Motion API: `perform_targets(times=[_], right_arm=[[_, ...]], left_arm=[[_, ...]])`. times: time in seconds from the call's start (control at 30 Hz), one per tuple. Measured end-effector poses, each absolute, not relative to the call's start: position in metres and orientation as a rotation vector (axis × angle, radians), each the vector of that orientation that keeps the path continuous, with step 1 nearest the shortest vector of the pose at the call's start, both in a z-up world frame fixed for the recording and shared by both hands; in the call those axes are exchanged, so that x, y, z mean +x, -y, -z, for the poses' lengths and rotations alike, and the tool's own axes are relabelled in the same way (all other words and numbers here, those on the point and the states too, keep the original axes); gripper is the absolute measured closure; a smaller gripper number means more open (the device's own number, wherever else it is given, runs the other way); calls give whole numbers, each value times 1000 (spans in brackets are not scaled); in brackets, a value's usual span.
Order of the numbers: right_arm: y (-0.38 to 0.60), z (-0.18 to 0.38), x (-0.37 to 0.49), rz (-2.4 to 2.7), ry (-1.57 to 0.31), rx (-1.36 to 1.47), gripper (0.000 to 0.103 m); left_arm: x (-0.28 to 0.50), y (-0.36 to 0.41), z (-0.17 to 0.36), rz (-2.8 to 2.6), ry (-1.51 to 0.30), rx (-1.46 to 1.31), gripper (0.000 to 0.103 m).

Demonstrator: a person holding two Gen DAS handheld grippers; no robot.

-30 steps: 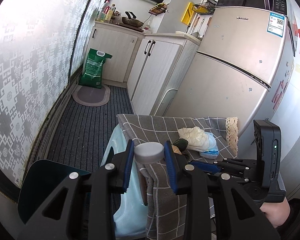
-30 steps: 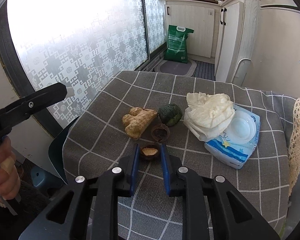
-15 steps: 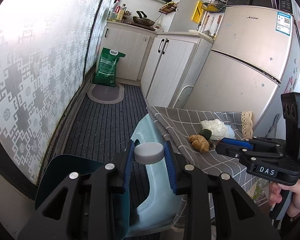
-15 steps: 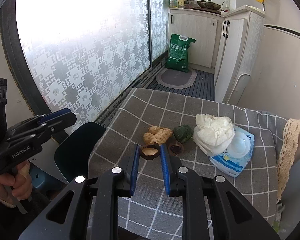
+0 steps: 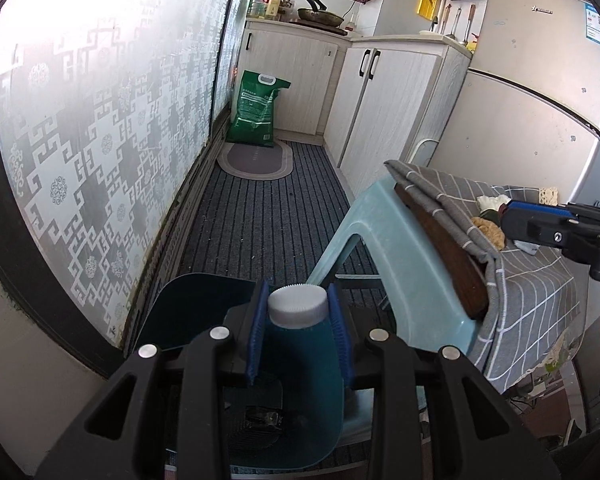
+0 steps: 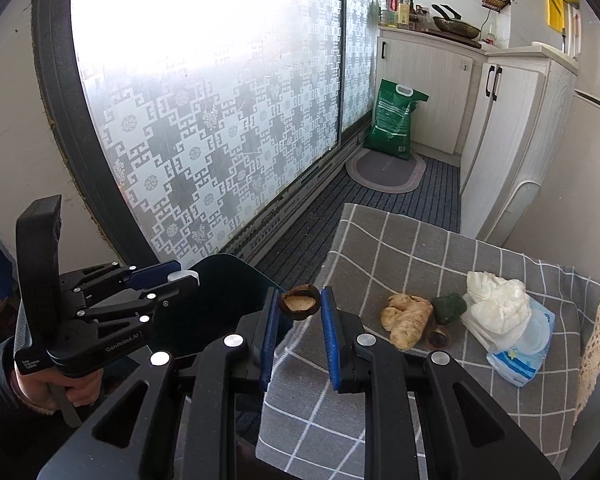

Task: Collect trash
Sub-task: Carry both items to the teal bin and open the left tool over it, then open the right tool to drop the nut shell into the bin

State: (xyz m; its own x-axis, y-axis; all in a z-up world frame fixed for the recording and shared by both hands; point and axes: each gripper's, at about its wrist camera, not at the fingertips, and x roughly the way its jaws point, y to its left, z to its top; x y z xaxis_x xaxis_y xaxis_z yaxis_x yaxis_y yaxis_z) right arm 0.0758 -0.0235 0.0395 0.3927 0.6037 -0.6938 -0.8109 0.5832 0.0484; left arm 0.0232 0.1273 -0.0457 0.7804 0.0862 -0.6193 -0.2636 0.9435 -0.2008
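Observation:
My left gripper (image 5: pixel 298 312) is shut on a white bottle cap (image 5: pixel 298 306) and holds it over the open dark teal trash bin (image 5: pixel 204 312). My right gripper (image 6: pixel 300 308) is shut on a brown nutshell half (image 6: pixel 300 303) and holds it at the table's left edge, beside the bin (image 6: pixel 220 300). On the grey checked tablecloth (image 6: pixel 440 264) lie a ginger root (image 6: pixel 406 318), another nutshell (image 6: pixel 438 337), a dark green lump (image 6: pixel 450 307) and crumpled white tissue (image 6: pixel 496 300) on a wet-wipes pack (image 6: pixel 520 354).
A pale blue plastic stool (image 5: pixel 400 260) stands between bin and table. The frosted patterned window (image 5: pixel 80 140) runs along the left. White cabinets (image 5: pixel 380 96), a fridge (image 5: pixel 540 92), a green sack (image 5: pixel 256 110) and an oval mat (image 5: pixel 256 158) are farther back.
Both grippers have swung left away from the table toward the bin, each still holding its item. The left one now hangs over the bin opening.

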Motion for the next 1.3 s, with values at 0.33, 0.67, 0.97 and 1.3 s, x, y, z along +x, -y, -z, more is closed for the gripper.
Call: perform_targets(times=[0.33,0.67,0.97,1.3], right_arm=[[-21,-33,56,-981,-745,-376,82],[-56,-11,45,-1005,-798,-441,82],[-84,5,36,-1033,-843,-494,82],[-104,44,39,-1029,-954,-556,82]], left_arm=[[13,-160,81,-249,-738,-310,70],[10,-180,131,-278,-878,-343,70],[8,-190,160,-282,-972,-348,70],[-3,-202,155,-281,-932,-367,69]])
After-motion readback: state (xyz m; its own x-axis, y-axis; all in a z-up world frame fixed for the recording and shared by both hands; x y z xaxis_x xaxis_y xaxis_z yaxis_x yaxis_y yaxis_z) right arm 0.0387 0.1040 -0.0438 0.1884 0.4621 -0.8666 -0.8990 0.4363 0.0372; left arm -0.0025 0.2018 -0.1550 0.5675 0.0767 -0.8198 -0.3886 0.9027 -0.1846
